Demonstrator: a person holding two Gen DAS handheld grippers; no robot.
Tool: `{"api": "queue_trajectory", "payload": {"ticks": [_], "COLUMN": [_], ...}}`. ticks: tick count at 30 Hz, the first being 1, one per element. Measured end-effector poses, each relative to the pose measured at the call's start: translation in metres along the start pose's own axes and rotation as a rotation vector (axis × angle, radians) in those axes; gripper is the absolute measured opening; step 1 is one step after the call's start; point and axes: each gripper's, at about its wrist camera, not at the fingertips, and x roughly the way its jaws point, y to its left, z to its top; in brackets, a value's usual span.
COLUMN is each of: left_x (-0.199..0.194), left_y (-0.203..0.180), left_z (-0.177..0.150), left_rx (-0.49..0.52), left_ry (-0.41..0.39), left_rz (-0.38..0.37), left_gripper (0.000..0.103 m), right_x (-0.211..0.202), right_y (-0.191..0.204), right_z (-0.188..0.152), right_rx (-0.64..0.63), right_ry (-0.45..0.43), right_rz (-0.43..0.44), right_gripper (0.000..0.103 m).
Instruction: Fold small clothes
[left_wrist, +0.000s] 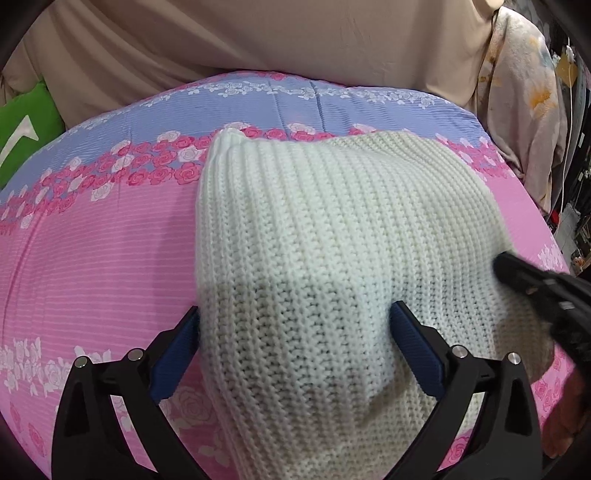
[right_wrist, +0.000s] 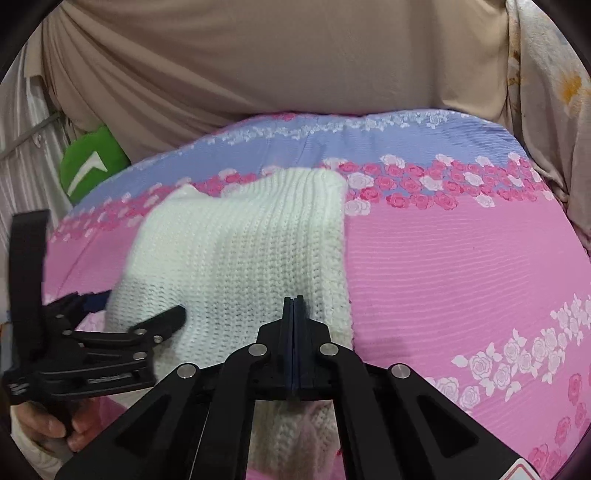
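A white chunky-knit garment (left_wrist: 332, 236) lies on the pink and blue rose-print bedspread (left_wrist: 96, 240). My left gripper (left_wrist: 295, 321) is open, its blue-padded fingers (left_wrist: 413, 332) standing either side of a raised bunch of the knit. In the right wrist view the same white knit (right_wrist: 240, 251) lies at centre left. My right gripper (right_wrist: 293, 301) is shut, its tips pressed together at the knit's near right edge; whether fabric is pinched between them is unclear. The left gripper also shows from the side in the right wrist view (right_wrist: 147, 325), and the right gripper shows at the edge of the left wrist view (left_wrist: 535, 280).
A beige draped cloth (left_wrist: 258, 33) hangs behind the bed. A green cushion (left_wrist: 26, 125) sits at the far left. A floral cloth (left_wrist: 524, 92) hangs at the right. Bare pink bedspread (right_wrist: 461, 266) lies to the right of the knit.
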Motion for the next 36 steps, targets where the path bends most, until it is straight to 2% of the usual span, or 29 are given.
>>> {"api": "queue_trajectory", "payload": {"ticks": [3,5,9,11,12,14,15,16,18,21,24,25,28,32,36], "left_x": [0.000,0.000,-0.002,-0.012,-0.022,-0.036,-0.040,-0.040,-0.031,0.003,0.025,0.024,0.027,0.029,0.032], "left_y": [-0.001,-0.002,-0.002,0.007,0.015,0.027,0.033,0.038,0.045,0.051,0.054,0.052,0.038,0.021,0.015], "left_z": [0.000,-0.001,0.000,0.001,0.001,0.002,0.003,0.005,0.008,0.010,0.006,0.007,0.009,0.013,0.016], "left_rx": [0.001,0.005,0.008,-0.013,-0.037,-0.077,-0.093,-0.112,-0.150,-0.230,-0.302,-0.298,-0.255,-0.205,-0.187], "left_ry": [-0.002,-0.003,0.002,0.007,-0.004,-0.028,-0.033,-0.026,0.000,0.091,0.152,0.130,0.132,0.107,0.098], "left_rz": [0.002,0.004,0.010,-0.026,-0.065,-0.128,-0.157,-0.185,-0.230,-0.262,-0.337,-0.326,-0.306,-0.251,-0.230], "left_gripper": [0.097,0.097,0.097,0.097,0.096,0.096,0.098,0.098,0.098,0.098,0.098,0.098,0.098,0.098,0.098], "right_x": [-0.006,0.022,0.023,0.005,-0.006,-0.018,-0.020,-0.019,-0.005,0.023,0.046,0.051,0.062,0.068,0.070], "right_y": [0.001,-0.002,0.003,-0.001,-0.008,-0.020,-0.026,-0.032,-0.041,-0.054,-0.061,-0.063,-0.064,-0.059,-0.057], "right_z": [-0.004,-0.011,-0.007,-0.004,-0.004,-0.005,-0.006,-0.008,-0.012,-0.017,-0.021,-0.022,-0.021,-0.016,-0.014], "right_rx": [-0.012,-0.019,-0.033,0.013,0.050,0.102,0.122,0.137,0.171,0.258,0.338,0.352,0.371,0.340,0.318], "right_ry": [0.011,0.091,0.067,0.021,-0.003,-0.023,-0.030,-0.026,0.028,0.107,0.155,0.161,0.170,0.158,0.150], "right_rz": [-0.045,-0.056,-0.064,-0.008,0.035,0.076,0.079,0.076,0.095,0.206,0.319,0.333,0.379,0.383,0.390], "right_gripper": [0.000,0.000,0.000,0.003,0.007,0.035,0.057,0.060,0.060,0.060,0.061,0.065,0.066,0.066,0.061]}}
